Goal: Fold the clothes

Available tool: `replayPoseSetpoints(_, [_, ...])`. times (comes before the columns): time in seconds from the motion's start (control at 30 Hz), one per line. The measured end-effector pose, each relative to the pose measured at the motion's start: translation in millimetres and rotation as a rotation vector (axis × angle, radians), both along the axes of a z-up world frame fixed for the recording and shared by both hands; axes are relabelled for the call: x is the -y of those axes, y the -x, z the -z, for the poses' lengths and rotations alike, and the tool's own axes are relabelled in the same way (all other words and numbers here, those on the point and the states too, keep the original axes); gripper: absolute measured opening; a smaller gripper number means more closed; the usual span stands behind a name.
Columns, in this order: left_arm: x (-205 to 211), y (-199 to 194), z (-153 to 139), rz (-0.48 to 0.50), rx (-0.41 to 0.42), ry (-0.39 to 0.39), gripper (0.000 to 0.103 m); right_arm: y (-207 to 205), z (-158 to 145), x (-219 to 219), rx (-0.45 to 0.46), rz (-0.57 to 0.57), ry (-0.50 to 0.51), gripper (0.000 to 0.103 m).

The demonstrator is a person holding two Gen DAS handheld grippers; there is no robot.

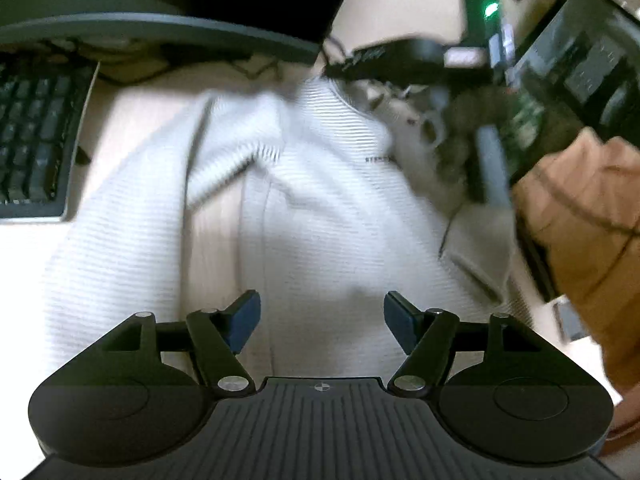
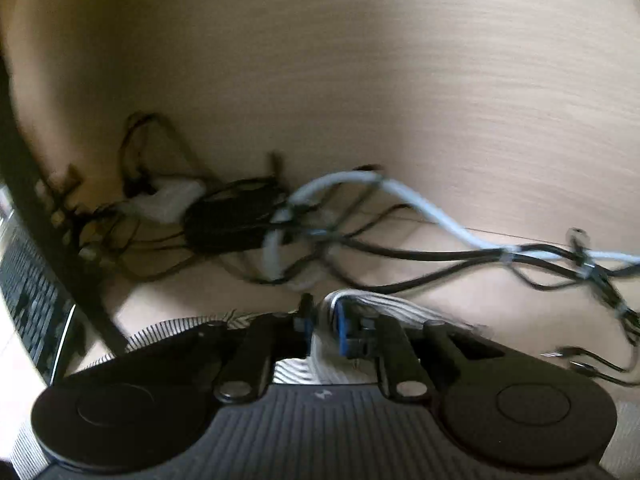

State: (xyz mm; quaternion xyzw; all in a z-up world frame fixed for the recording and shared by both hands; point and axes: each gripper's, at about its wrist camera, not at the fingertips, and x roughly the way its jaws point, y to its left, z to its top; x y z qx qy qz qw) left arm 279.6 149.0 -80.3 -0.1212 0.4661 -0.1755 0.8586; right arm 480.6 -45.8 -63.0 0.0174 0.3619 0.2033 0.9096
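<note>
The left gripper (image 1: 322,316) hangs with fingers apart above the white striped garment (image 1: 320,208); the right gripper (image 2: 324,328) is clamped on its fabric.

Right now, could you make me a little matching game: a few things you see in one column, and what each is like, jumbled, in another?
Things:
1. white ribbed garment
2. keyboard
3. left gripper
4. right gripper

States:
a. jaws wide apart, nothing between them
b. lying spread on the desk
c. jaws closed on striped cloth
d. dark, at the left edge of the desk

Pairs: 1-b, 2-d, 3-a, 4-c
</note>
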Motion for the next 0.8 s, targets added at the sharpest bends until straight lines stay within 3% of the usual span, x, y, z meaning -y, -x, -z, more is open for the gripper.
replayPoseSetpoints(0.13, [-5.5,-3.4,2.3,-0.042,0.019,-0.086,0.074,36.0,-19.7,31.4,0.086,0.067,0.038,0.028])
replayPoseSetpoints(0.27, [-16.1,-7.4,-12.8,-0.056,0.094,-0.134,0.081,90.4,-20.5,54.4,0.095,0.035,0.148,0.029])
replayPoseSetpoints(0.37, [-7.3,-9.0,-17.6,0.022,0.121,-0.094,0.083,139.9,-15.0,66.6,0.074,0.064,0.177,0.030])
replayPoseSetpoints(0.47, [13.4,-7.3,-8.0,0.141,0.129,-0.071,0.083,181.6,-13.6,87.1,0.044,0.139,0.155,0.040])
replayPoseSetpoints(0.63, [34.4,-3.1,22.4,0.286,0.072,-0.050,0.079,238.1,-4.3,77.3,0.025,0.143,0.273,0.049])
replayPoseSetpoints(0.73, [42.7,13.5,24.3,0.323,0.098,-0.088,0.079,251.6,-1.6,65.4,0.052,0.112,0.362,0.051])
replayPoseSetpoints(0.8, [39.7,17.9,22.0,0.308,0.071,-0.074,0.079,255.6,-1.8,60.0,0.073,0.098,0.406,0.051])
